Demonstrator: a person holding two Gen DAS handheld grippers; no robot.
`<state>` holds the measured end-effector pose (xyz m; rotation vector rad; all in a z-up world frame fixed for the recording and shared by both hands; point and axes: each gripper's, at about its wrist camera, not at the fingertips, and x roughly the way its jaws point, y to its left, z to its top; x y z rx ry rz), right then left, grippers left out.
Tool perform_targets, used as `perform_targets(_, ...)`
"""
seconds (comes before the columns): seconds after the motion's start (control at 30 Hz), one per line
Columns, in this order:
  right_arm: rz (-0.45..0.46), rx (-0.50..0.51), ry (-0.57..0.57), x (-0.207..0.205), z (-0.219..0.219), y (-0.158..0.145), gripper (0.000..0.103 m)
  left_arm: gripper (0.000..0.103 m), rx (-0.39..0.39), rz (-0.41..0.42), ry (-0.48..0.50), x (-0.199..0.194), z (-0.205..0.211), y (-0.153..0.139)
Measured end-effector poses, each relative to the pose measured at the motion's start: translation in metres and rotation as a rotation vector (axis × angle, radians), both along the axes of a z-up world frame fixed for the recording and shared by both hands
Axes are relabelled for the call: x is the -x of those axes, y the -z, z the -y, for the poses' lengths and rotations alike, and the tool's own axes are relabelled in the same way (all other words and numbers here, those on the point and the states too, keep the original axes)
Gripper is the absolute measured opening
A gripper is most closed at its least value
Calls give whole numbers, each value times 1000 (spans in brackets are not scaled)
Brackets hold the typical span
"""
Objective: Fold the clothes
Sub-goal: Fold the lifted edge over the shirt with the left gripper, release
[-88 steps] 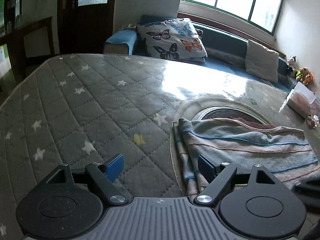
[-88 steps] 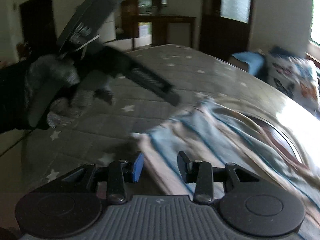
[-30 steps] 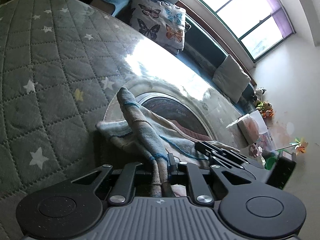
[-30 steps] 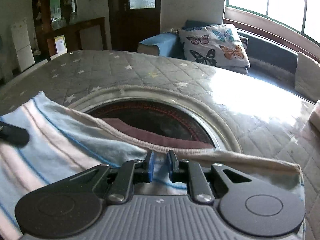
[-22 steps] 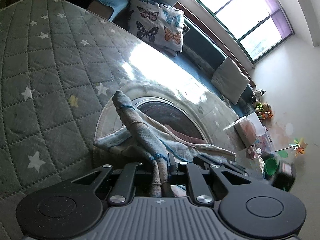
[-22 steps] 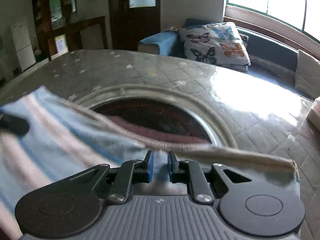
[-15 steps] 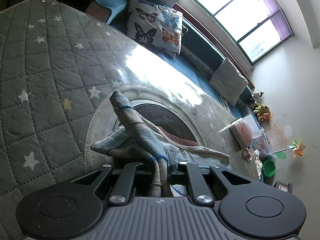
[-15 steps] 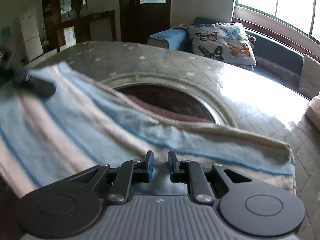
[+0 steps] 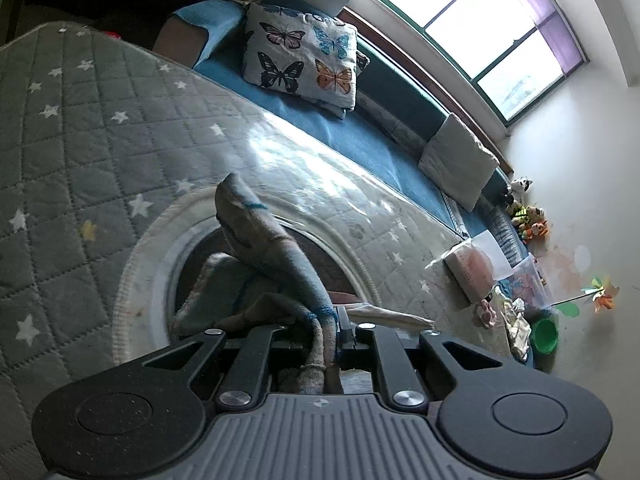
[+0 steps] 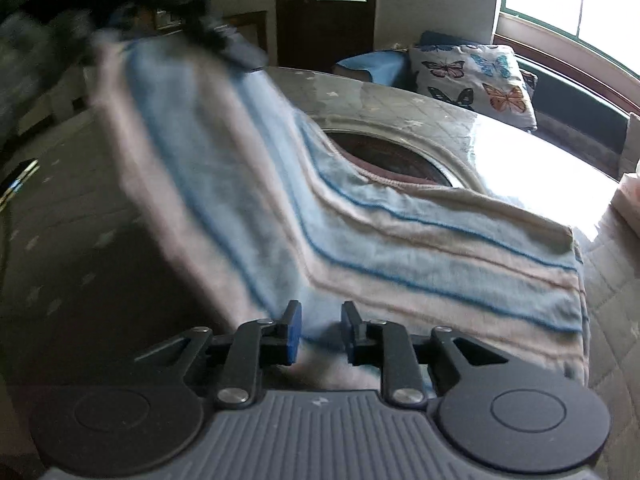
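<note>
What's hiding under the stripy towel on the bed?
Under the stripy towel you can see part of a big round ring with a dark reddish middle, set in the starry quilt. The towel covers the ring's near side, so that part can't be seen.

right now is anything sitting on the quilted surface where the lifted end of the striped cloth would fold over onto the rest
Nothing visible does. The left gripper is shut on one end of the striped cloth, raised above the rest, which lies flat on the quilted cover. The right gripper has just been opening, with cloth between its fingers. The tissue pack sits off to the side.
</note>
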<state>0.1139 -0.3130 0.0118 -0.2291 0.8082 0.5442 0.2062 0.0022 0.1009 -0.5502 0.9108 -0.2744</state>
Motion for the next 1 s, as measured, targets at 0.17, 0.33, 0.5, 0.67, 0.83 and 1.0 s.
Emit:
perform_targets(0.17,12,-45,12,17,23,-9,26,13,-76,-32,9,-7,44,-11)
perform_targets(0.33,43,-101,107,23,63,-20,29,13,-135,-70,68,-18,107,-9)
perform_targets(0.5,64,-156,223,27,108,-25,29,19,-128,-88,153,-35,163,9)
perform_targets(0.67,65,-187,311,31,143,-25,30,35,-42,-112,272,-34,188,32)
perform_targets(0.83,60,-218,368,29,169,-25,30,44,-62,-52,329,-20,183,25)
perform_targets(1.0,55,-266,370,13,180,-31,30,48,-127,-15,329,-6,153,20)
